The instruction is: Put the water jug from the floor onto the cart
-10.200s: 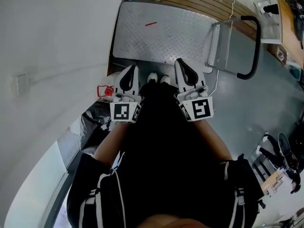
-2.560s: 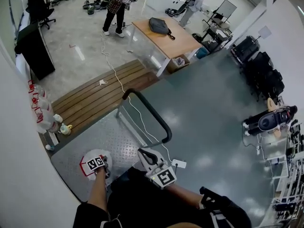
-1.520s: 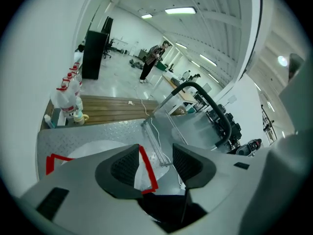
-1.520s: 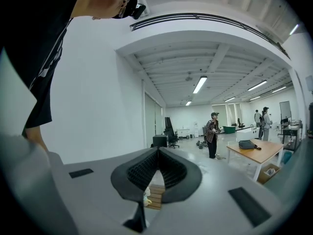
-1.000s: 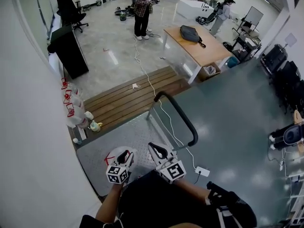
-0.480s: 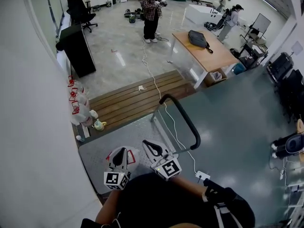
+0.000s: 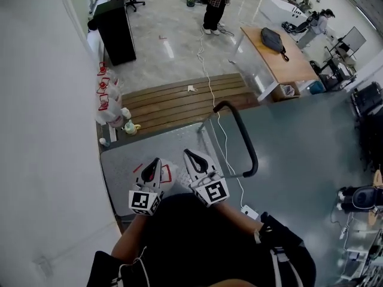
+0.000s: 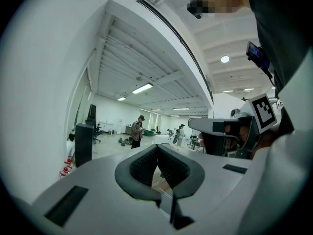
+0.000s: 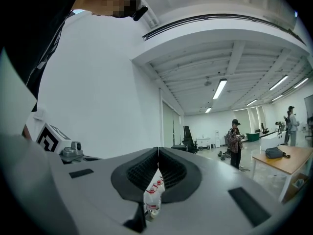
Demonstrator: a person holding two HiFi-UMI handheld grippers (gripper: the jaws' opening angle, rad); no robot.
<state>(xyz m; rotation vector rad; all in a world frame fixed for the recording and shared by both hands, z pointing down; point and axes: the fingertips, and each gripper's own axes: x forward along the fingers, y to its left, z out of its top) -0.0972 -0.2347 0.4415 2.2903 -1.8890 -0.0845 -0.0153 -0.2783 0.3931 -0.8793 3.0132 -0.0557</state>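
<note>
"White wall on the left. What stands at its foot?" the first asks.

"A row of spare jugs (image 7: pixel 109 100) with red handles," says the second. "They are far from the person, at the left end of the wooden platform (image 7: pixel 179 97). A black cabinet (image 7: pixel 116 31) stands farther off along the same wall."

"And the water jug?"

"The water jug (image 7: pixel 170 172) stands on the cart (image 7: pixel 128 154), at the near end of its steel chequer deck. The left gripper (image 7: pixel 154 162) is above it and covers part of it."

"Does that gripper hold it?"

"No. Its jaws have just been closing and now meet tip to tip with nothing between them. Its own view looks out level across the hall."

"What is just to the right?"

"The right gripper (image 7: pixel 190 155) is beside the left one, over the same deck. Its jaws are also pressed together and empty. The distant spare jugs show through the slot under its tips."

"And beyond that?"

"The cart's black handle (image 7: pixel 246 142) rises at the deck's right edge. A white cable (image 7: pixel 209 82) runs away over the platform. Far right is a wooden table (image 7: pixel 275 55) with a dark bag (image 7: pixel 272 39) on it, and a person (image 7: pixel 215 2) stands at the far end."
</note>
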